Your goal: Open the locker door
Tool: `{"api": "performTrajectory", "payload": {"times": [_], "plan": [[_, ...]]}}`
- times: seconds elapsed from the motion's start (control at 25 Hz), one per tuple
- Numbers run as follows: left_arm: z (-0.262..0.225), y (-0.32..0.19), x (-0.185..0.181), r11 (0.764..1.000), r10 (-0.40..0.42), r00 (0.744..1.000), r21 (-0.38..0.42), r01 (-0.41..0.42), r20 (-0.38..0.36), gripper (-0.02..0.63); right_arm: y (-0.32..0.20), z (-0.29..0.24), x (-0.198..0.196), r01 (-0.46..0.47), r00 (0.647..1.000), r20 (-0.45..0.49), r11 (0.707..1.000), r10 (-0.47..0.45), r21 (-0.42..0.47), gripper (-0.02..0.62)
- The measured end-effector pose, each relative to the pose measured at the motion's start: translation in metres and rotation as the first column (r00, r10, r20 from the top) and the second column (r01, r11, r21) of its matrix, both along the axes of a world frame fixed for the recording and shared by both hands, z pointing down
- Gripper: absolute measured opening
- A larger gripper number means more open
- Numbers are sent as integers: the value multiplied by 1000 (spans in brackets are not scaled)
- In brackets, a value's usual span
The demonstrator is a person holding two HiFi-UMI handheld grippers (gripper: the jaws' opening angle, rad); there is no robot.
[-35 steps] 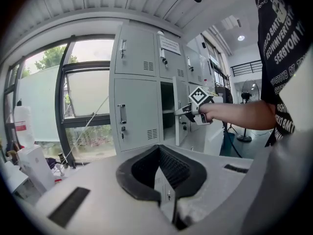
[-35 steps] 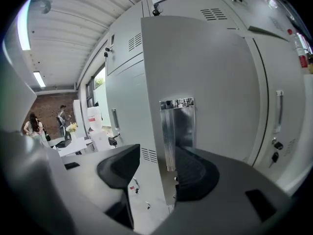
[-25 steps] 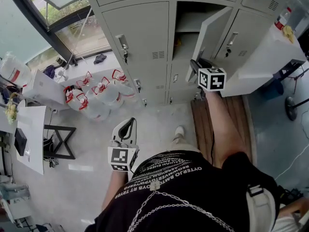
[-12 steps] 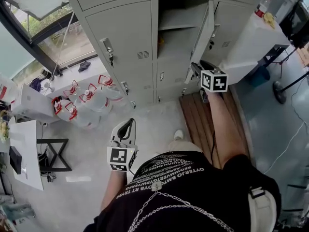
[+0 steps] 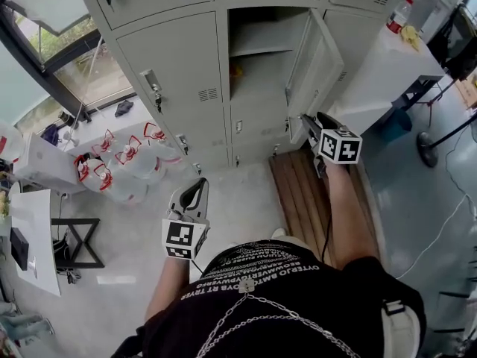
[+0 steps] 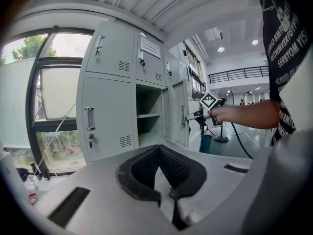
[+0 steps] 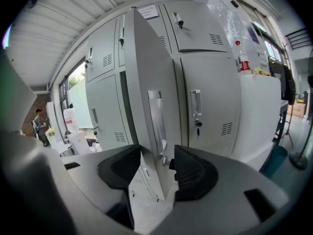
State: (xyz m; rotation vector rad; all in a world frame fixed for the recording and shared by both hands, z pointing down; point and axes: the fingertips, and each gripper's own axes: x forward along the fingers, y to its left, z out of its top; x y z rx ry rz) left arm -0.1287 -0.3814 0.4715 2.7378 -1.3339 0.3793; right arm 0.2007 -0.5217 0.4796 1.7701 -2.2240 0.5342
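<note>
1. Holds right gripper (image 5: 311, 122) astride locker door (image 5: 313, 69) edge; jaws wide, just been opening, seemingly not pressing.
2. Shows locker door swung out from middle column.
3. Carries left gripper (image 5: 196, 186) pinched shut, empty.

Head view: evenly daylit, sharp, shadows faint. Left gripper view: the window (image 6: 58, 89), beyond and left of the left fingers (image 6: 142, 170), is blown out white; ceiling lamps (image 6: 221, 49) glare up and right of them. Both gripper views: heavy barrel distortion, dark corners. Right fingers (image 7: 195, 173) are soft, out of focus.
</note>
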Motion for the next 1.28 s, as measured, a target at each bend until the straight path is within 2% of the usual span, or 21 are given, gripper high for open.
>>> {"api": "performTrajectory", "payload": {"times": [0.16,0.32,0.4,0.52,0.72,1.0,1.28], "plan": [[-8,-13,40,999,31,999,13,-31,18,5,7,13,10,81,997,1,995,-82,-58,187],[-22,-16,75,999,36,999,38,-36,18,5,16,13,19,160,987,35,986,-158,-51,184],[-25,-15,88,999,31,999,43,-33,30,5,26,4,26,178,983,48,984,-176,-25,120],[-34,-12,98,998,9,999,57,-11,41,5,55,-20,34,219,975,8,974,-220,50,-5],[-55,-8,113,996,-43,999,83,41,24,5,104,-55,25,371,924,-151,918,-351,139,-5],[-71,-4,146,991,-69,998,115,68,-3,5,107,-79,27,450,893,-136,871,-430,197,-5],[-67,3,178,988,-106,994,114,105,8,5,102,-84,56,479,877,-144,854,-458,203,-5]]}}
